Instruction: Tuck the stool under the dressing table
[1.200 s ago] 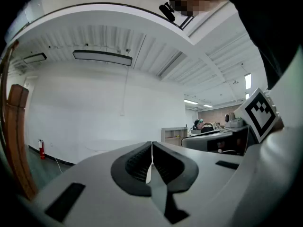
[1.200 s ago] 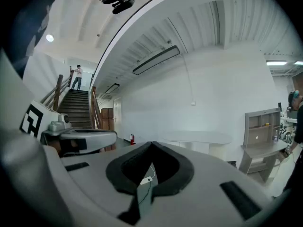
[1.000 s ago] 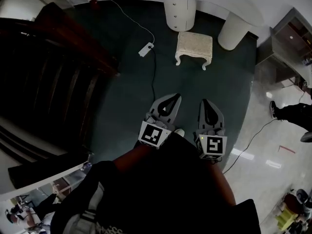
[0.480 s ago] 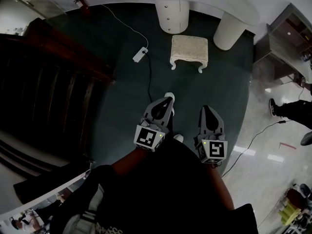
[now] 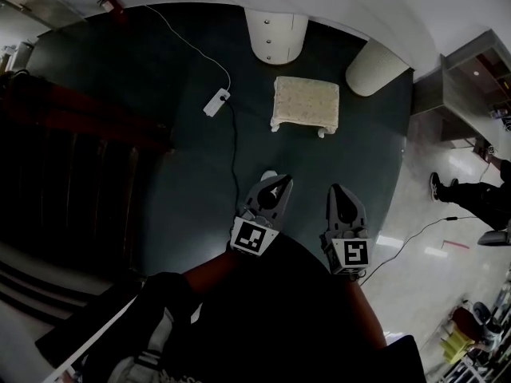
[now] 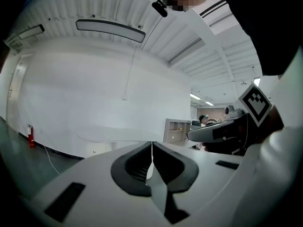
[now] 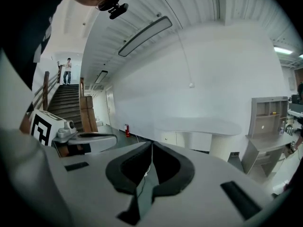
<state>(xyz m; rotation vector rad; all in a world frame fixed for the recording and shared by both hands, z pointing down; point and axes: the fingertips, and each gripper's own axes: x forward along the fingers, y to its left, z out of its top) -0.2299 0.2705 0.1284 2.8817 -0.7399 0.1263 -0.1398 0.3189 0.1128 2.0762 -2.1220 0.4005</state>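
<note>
Small cream padded stool (image 5: 306, 104) is sitting upper centre, just in front of the white curved worktop (image 5: 275, 37), not tucked yet. Left tool (image 5: 275, 183) and right tool (image 5: 342, 191) are hovering lower centre, both pinched shut and empty (probably for pushing, not grabbing).

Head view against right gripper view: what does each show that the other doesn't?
Only the head view: the stool and the power strip. Only the right gripper view: a person up on the staircase, and the long ceiling light. Both: the dressing table, the shelf unit, and the left gripper and right gripper, each shut.
</note>
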